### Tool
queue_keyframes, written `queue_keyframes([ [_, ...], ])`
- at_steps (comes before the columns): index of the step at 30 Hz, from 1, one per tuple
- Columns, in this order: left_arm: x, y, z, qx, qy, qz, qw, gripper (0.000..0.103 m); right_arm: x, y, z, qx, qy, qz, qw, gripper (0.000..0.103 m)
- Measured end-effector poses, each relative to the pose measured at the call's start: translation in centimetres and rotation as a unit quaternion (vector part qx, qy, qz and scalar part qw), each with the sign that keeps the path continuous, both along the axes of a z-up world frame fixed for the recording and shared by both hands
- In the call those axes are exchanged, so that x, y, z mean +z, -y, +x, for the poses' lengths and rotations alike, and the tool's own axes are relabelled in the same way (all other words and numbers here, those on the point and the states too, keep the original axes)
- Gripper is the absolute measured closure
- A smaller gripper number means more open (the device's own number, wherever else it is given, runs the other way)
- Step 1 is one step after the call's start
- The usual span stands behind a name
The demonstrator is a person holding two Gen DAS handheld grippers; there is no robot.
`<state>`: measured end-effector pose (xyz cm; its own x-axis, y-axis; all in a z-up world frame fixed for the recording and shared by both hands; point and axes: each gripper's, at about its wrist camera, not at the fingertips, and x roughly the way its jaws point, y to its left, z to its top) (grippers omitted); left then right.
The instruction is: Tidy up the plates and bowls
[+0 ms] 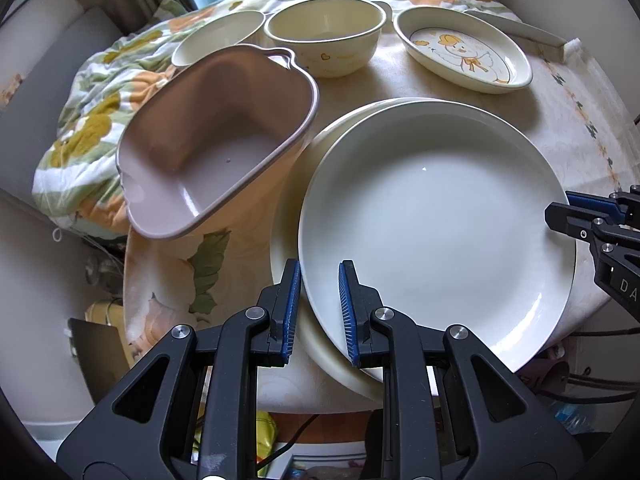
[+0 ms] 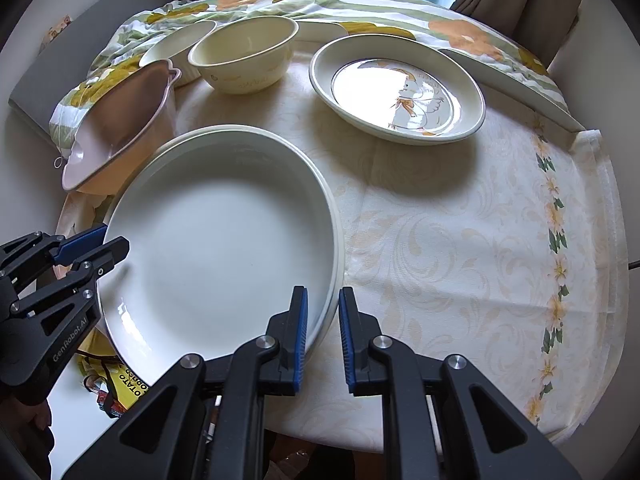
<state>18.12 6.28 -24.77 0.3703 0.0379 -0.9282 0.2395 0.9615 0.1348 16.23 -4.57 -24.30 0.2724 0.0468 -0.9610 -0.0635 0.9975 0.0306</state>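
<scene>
My left claw [image 1: 319, 312] and right claw [image 2: 323, 338] each pinch opposite rims of the white plate [image 1: 432, 216], held just above a second plate [image 1: 344, 128] on the table [image 2: 460, 240]. Uneven lifting could tilt it, and the slick rim may slip free.

The left gripper [image 2: 114, 250] body reads "GenRobot.AI" in white letters.
</scene>
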Motion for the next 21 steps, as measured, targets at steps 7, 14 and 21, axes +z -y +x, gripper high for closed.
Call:
queue_keyframes([
  [7,0.1,0.0,0.0,-0.001,0.006,0.012,0.9999,0.086,0.0,-0.2,0.0,-0.002,0.001,0.001,1.0,0.089],
  [14,1.2,-0.4,0.2,0.003,0.005,-0.004,1.0,0.086,0.2,0.2,-0.1,-0.009,0.003,0.017,1.0,0.089],
  [21,9.9,-0.1,-0.5,-0.005,0.111,-0.038,0.9931,0.086,6.0,2.7,-1.3,-0.023,0.062,0.067,0.996,0.089],
])
